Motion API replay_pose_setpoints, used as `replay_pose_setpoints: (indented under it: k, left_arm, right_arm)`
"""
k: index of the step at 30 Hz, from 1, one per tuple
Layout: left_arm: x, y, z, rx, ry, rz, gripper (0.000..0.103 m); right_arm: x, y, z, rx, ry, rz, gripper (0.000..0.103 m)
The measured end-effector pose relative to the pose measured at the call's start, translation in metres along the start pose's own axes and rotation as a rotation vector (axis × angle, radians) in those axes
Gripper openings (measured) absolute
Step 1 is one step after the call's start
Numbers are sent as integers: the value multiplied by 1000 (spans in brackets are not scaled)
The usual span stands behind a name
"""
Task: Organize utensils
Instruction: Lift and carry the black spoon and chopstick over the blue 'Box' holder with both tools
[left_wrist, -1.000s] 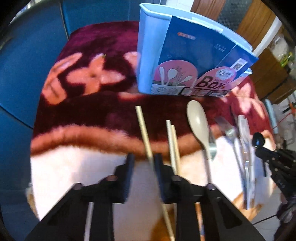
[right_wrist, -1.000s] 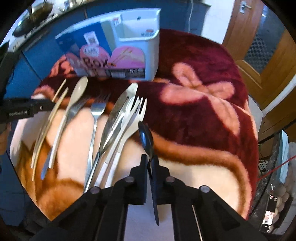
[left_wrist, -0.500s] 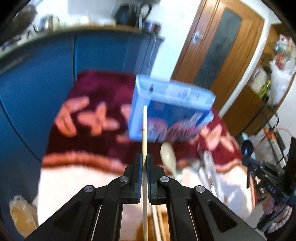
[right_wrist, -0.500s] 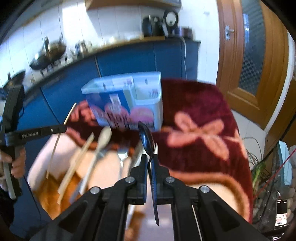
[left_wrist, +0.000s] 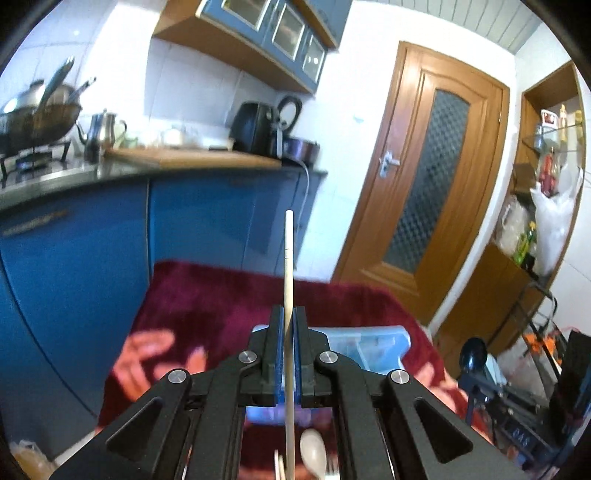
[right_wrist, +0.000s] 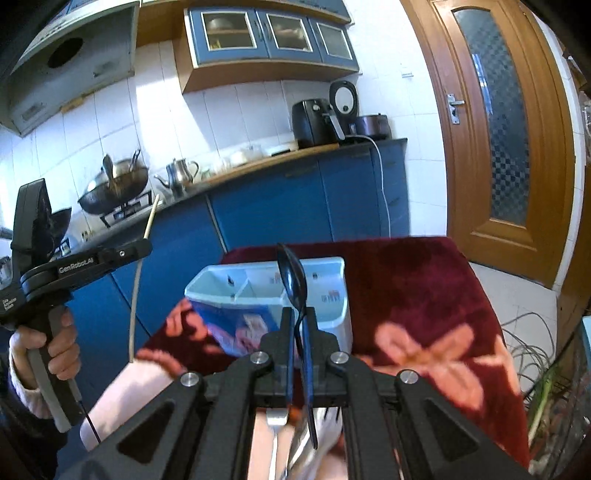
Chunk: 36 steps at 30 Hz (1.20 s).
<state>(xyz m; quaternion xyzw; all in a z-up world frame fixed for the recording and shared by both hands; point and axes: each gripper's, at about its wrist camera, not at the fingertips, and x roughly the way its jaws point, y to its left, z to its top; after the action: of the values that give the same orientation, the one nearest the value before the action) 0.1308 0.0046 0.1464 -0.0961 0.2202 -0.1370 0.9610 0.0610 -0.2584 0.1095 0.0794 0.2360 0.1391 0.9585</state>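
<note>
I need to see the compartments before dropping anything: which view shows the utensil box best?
The right wrist view: the utensil box stands open-topped with its dividers visible behind the black spoon. In the left wrist view the box is blurred and mostly hidden behind the left gripper.

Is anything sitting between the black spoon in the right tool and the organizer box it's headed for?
Nothing visible. The black spoon, clamped in the right tool, hangs above the blanket with the organizer box just beyond, its top open.
</note>
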Motion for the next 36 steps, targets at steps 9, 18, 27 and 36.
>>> replay_pose_setpoints:
  k: [9,18,27,36]
  left_arm:
    - [31,-2,28,-35,-176,30,4]
    - [67,4,8,-45,-235,86,4]
    - [86,2,-24,9,-194,99,4]
    - [83,5,-35,18,-139,89,4]
  right_arm:
    - [55,-12,21,57,-81,43,6]
    - [94,-8,23,16,-160,38,6]
    - [108,-16,8,16,-156,33,6]
    - [103,-14,5,11,-151,21,6]
